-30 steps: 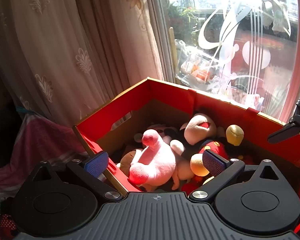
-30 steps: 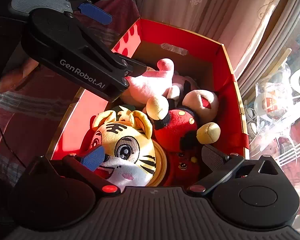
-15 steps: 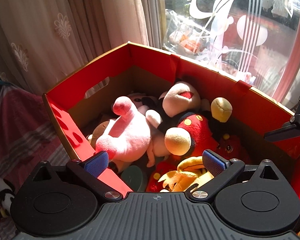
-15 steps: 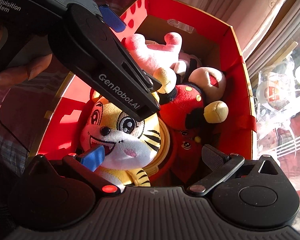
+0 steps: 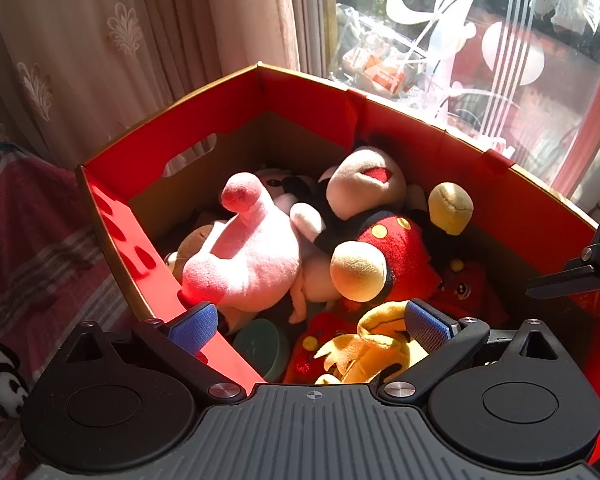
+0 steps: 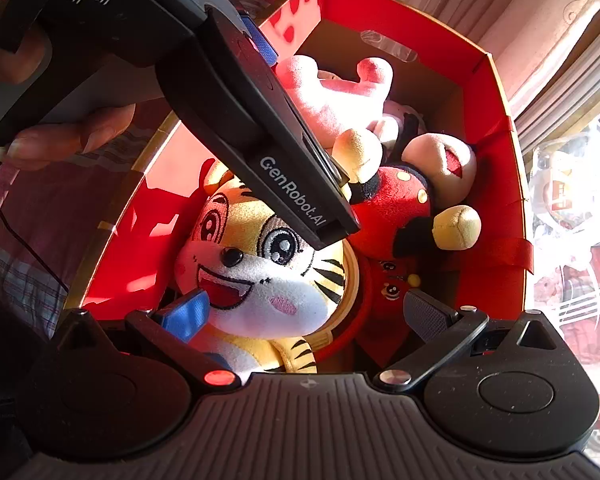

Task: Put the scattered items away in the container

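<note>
In the right wrist view, the forehead and one ear of the tiger plush (image 6: pixel 256 264) were covered by the left gripper (image 6: pixel 236 92), whose body was cut off by the top edge. Much of the pink plush (image 6: pixel 332 92) was hidden behind that same finger. In the left wrist view, the teal round object (image 5: pixel 262 346) was half buried under toys and could not be identified. Only a dark fingertip of the right gripper (image 5: pixel 572 276) was shown, cut by the right edge. The panda toy (image 5: pixel 0 384) was clipped at the left edge.

Plush toys (image 5: pixel 260 256) heaped in red box (image 5: pixel 308 96)
</note>
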Tool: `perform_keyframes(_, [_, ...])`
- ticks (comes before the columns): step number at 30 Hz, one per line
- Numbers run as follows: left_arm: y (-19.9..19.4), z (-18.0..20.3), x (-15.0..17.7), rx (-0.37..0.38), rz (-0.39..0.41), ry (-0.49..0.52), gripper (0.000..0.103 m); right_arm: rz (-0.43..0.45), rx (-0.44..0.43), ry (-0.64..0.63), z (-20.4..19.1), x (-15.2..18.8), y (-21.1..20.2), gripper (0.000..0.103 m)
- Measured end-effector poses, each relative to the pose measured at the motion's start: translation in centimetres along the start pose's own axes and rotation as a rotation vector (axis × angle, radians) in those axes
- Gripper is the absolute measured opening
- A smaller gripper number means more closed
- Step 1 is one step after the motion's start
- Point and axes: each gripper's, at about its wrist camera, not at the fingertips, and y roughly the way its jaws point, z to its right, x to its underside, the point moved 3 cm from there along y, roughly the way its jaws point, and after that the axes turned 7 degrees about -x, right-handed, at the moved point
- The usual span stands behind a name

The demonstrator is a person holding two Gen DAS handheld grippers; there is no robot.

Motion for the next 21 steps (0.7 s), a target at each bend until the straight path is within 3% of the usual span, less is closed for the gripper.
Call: perform_keyframes(21, [1.03, -0.05, -0.17, 0.013, -0.016, 0.012, 0.103, -0.026, -0.009, -0.025, -0.40, -0.67, 0.57, 0.103])
